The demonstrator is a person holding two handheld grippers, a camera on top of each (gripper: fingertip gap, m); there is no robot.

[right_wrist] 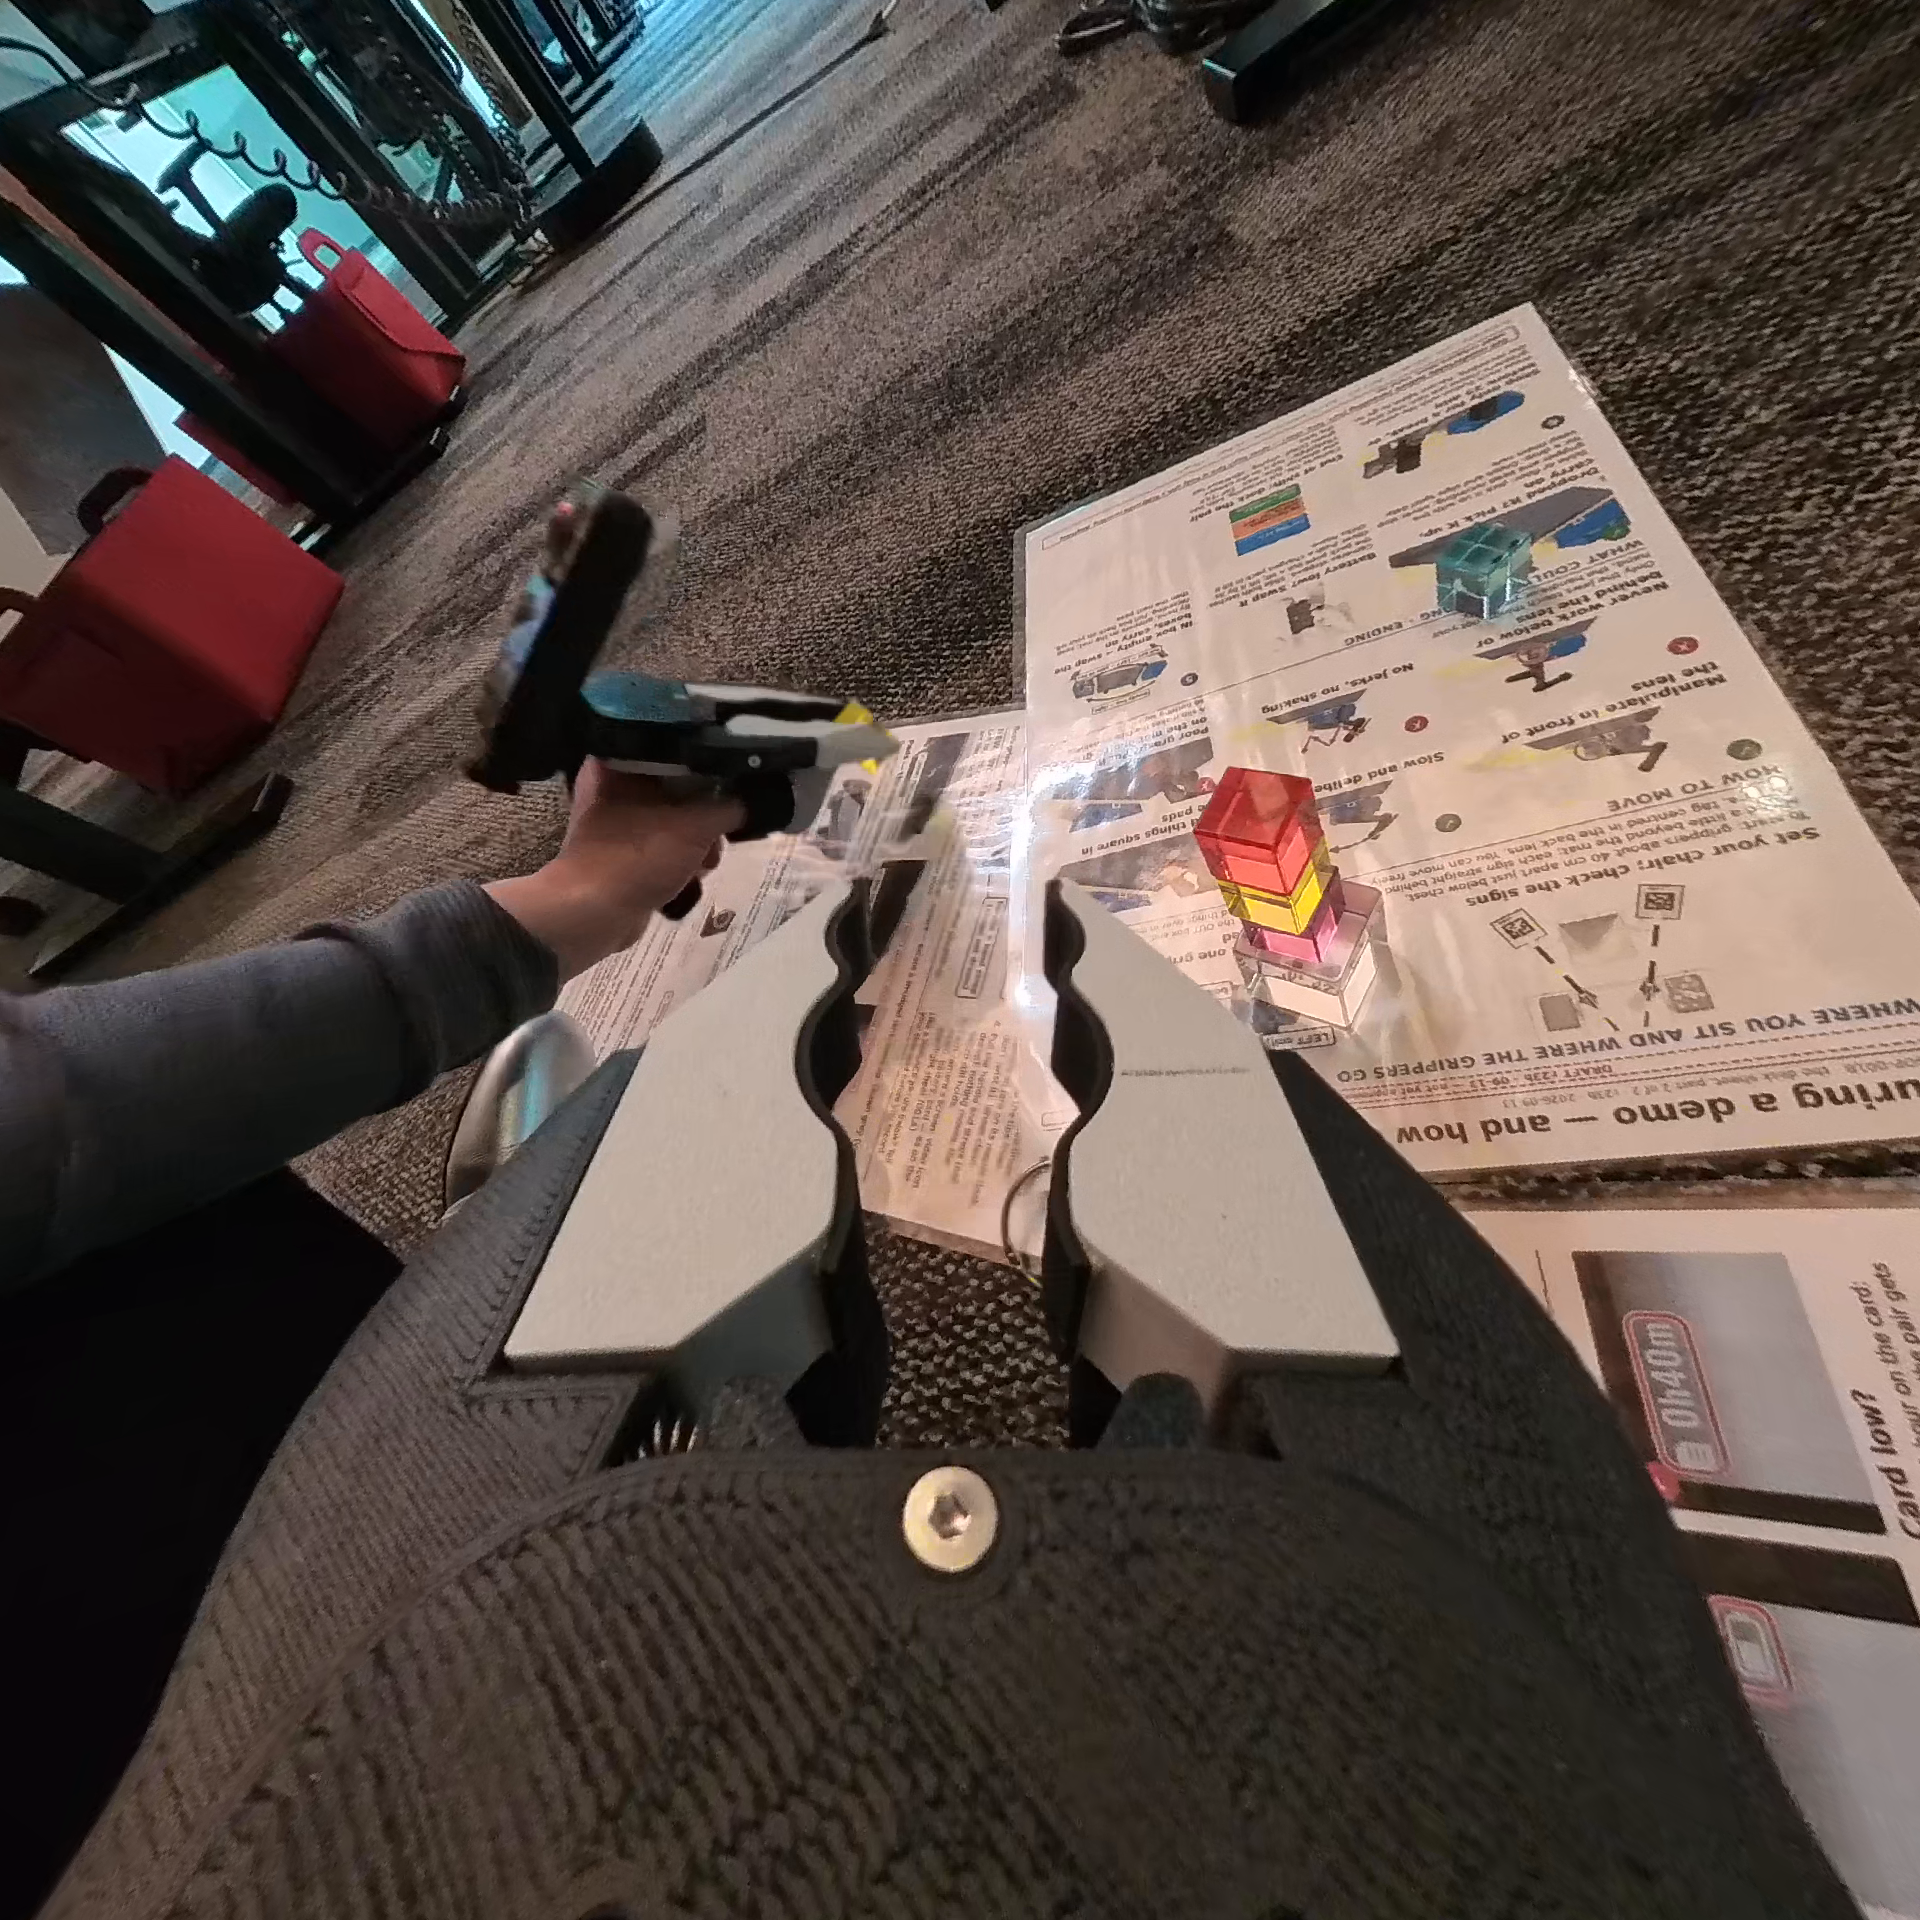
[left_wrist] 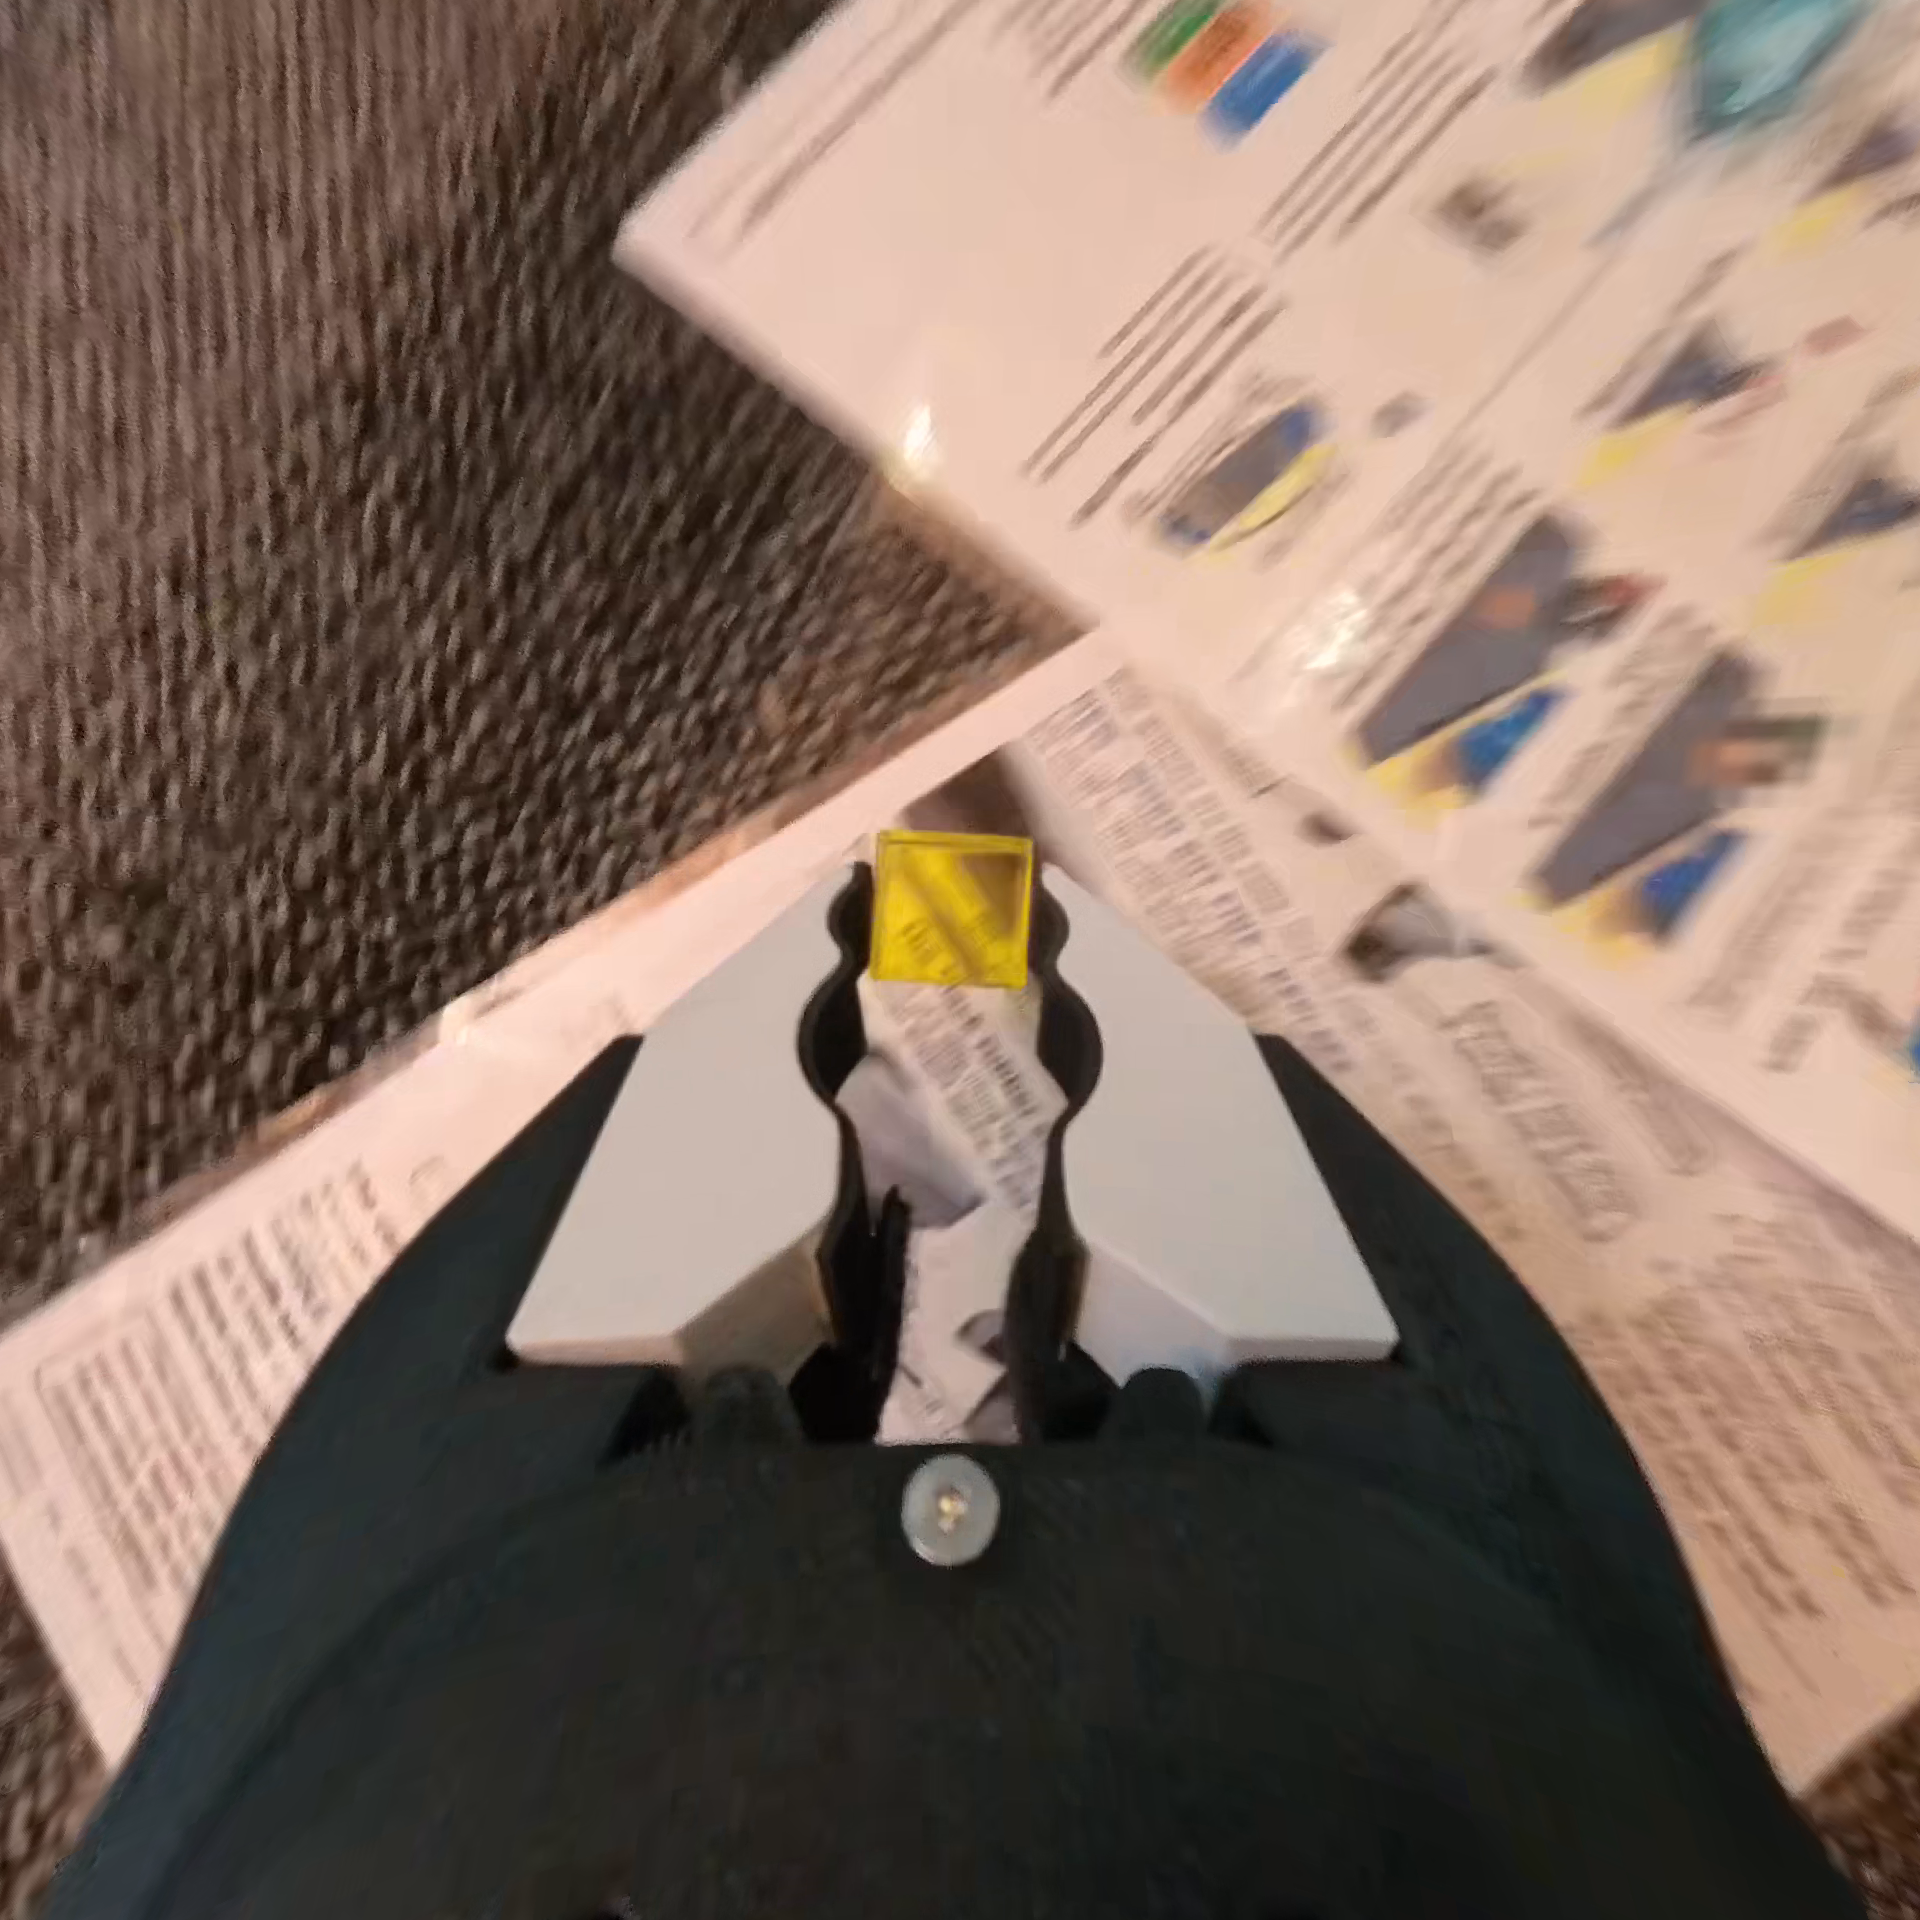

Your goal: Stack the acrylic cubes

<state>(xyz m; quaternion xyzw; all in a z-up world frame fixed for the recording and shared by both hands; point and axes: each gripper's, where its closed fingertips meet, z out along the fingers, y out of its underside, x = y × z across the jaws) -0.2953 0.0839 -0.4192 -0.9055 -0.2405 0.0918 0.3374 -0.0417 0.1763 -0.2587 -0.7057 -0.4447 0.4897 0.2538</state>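
So the left gripper has a small see-through yellow cube pinched right at its fingertips, both pads tight against its sides. It's up in the air over a printed sheet on the carpet, and that view is pretty motion-blurred. From the right wrist view you can see a hand in a grey sleeve gripping the handle, with the yellow bit poking out at the tip.

The right gripper has its jaws partly spread with nothing between them, just the sheet and a patch of carpet showing through the gap. Low beside its left finger there's something shiny and rounded, can't tell what.

Off to the right of it, well apart, there's a stack standing on a big laminated sheet: clear cube at the bottom, then pink, yellow, and red on top. The upper ones sit a bit twisted against each other. A teal cube sits farther back on the same sheet.

Another printed card lies at the near right. Red seats and dark table legs are at the far left.
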